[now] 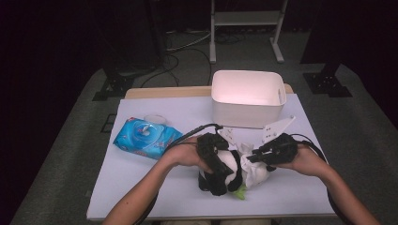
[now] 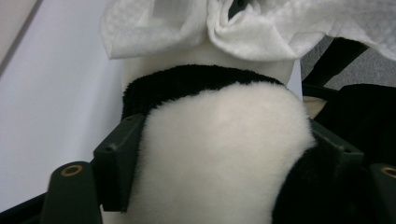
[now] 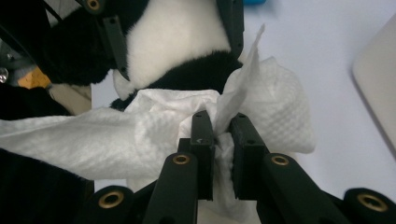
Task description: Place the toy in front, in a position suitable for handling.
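This looks like a lab or recording studio set up for handling trials, not a home. A plain white-topped bench [image 1: 141, 178] stands alone on grey carpet [image 1: 70, 159], ringed by dark curtained walls. Beyond the jaws, past the far edge of the bench, black stand feet [image 1: 110, 86] and loose cables [image 1: 180, 47] lie on the floor beside a grey metal frame [image 1: 246, 18]. A cable [image 1: 192, 132] trails from the hand-held left gripper [image 1: 213, 161], pointing to instrumented recording.
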Motion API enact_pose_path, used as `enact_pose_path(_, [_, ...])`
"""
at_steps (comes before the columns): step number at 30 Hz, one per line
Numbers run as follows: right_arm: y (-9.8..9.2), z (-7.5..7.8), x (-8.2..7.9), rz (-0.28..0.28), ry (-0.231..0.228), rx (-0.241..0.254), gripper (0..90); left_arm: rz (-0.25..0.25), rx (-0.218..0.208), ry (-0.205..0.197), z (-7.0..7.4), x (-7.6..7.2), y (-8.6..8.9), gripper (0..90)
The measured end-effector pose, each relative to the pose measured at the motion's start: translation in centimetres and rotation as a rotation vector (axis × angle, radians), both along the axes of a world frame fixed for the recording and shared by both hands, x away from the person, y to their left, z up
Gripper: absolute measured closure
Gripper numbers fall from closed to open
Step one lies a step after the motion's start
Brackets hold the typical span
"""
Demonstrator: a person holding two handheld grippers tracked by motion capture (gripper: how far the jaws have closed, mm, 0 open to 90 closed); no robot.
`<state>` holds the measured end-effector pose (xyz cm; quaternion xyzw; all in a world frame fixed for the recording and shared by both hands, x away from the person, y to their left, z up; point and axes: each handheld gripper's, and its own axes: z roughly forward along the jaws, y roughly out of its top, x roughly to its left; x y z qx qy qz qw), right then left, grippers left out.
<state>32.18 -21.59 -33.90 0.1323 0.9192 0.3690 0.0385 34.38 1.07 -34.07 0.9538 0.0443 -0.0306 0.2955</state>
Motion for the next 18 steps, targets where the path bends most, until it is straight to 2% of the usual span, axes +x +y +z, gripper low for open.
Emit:
enact_pose_path(4, [-0.1,1.0,0.7,0.001,-0.016,0.004,80.5,-0.018,0.01,-0.01,0.8,1.1,-0.1,27.5])
enact_pose_path(5, [0.0,1.3,1.0,0.0,-0.023,-0.01,80.4,-0.02,0.013,-0.016,1.0,1.3,-0.1,27.6])
enact_pose_path(10, [0.3,2.2,2.4,-0.007,-0.04,-0.018,80.4,-0.028,0.036,-0.063,2.0,2.9,-0.4,27.6])
enact_pose_path(18, [-0.1,2.5,5.4,-0.043,-0.014,0.0,80.4,-0.05,0.051,-0.088,2.9,6.1,-0.5,27.5])
